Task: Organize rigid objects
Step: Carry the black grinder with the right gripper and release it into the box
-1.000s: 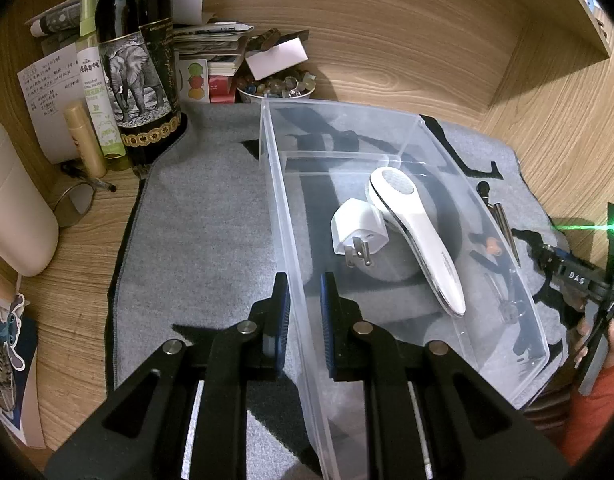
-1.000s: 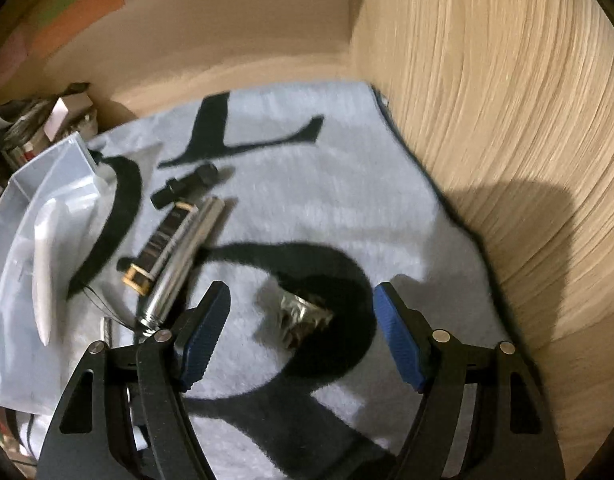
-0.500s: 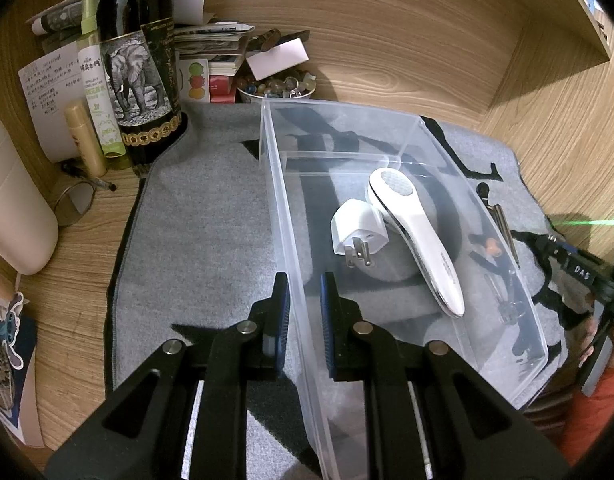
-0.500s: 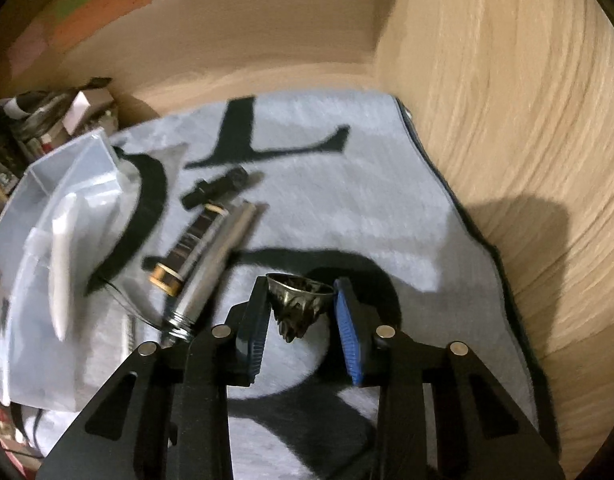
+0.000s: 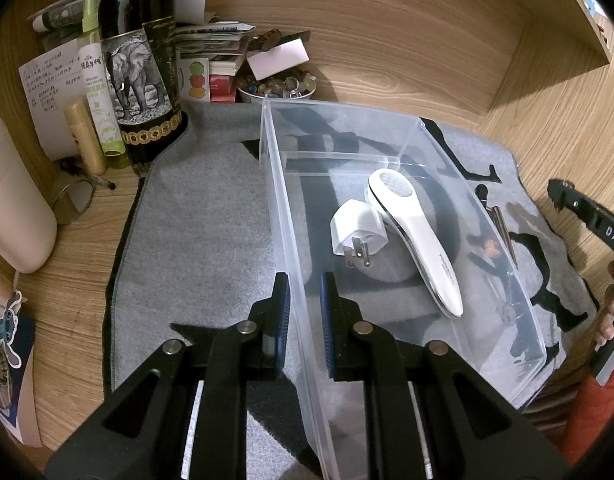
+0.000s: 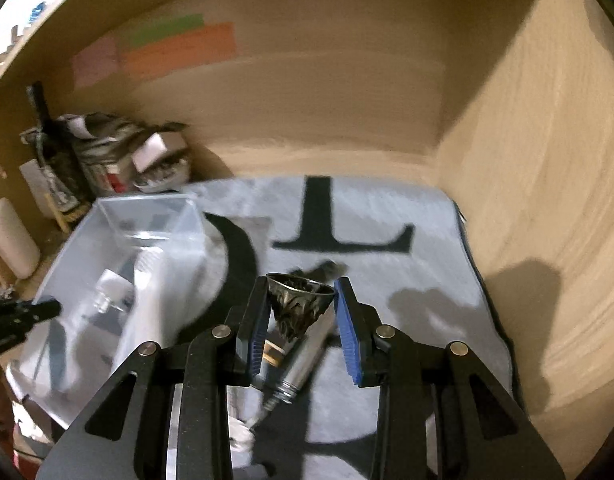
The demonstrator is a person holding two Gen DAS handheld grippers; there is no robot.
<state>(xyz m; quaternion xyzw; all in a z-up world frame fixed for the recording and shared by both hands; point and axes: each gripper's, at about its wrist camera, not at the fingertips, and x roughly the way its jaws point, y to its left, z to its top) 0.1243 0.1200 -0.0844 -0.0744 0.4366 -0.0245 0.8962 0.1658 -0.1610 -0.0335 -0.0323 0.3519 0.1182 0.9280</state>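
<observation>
My left gripper (image 5: 303,288) is shut on the left wall of a clear plastic bin (image 5: 291,240) that stands on a grey mat. Inside the bin lie a white plug adapter (image 5: 357,232) and a white handheld device (image 5: 415,236). My right gripper (image 6: 300,310) is shut on a dark carved metal cup (image 6: 299,304) and holds it lifted above the mat. Below it lie a silver tube (image 6: 307,364) and a dark stick with a gold end (image 6: 273,354). The bin (image 6: 147,240) shows at the left in the right wrist view.
A dark elephant-label bottle (image 5: 141,76), a green spray bottle (image 5: 99,92), papers and a bowl of stones (image 5: 277,86) crowd the back left corner. A white container (image 5: 15,200) stands at the far left. Wooden walls close in behind and at the right (image 6: 547,200).
My right gripper closed on the metal cup, lifted it off the mat and swung toward the bin. My left gripper stayed clamped on the bin wall.
</observation>
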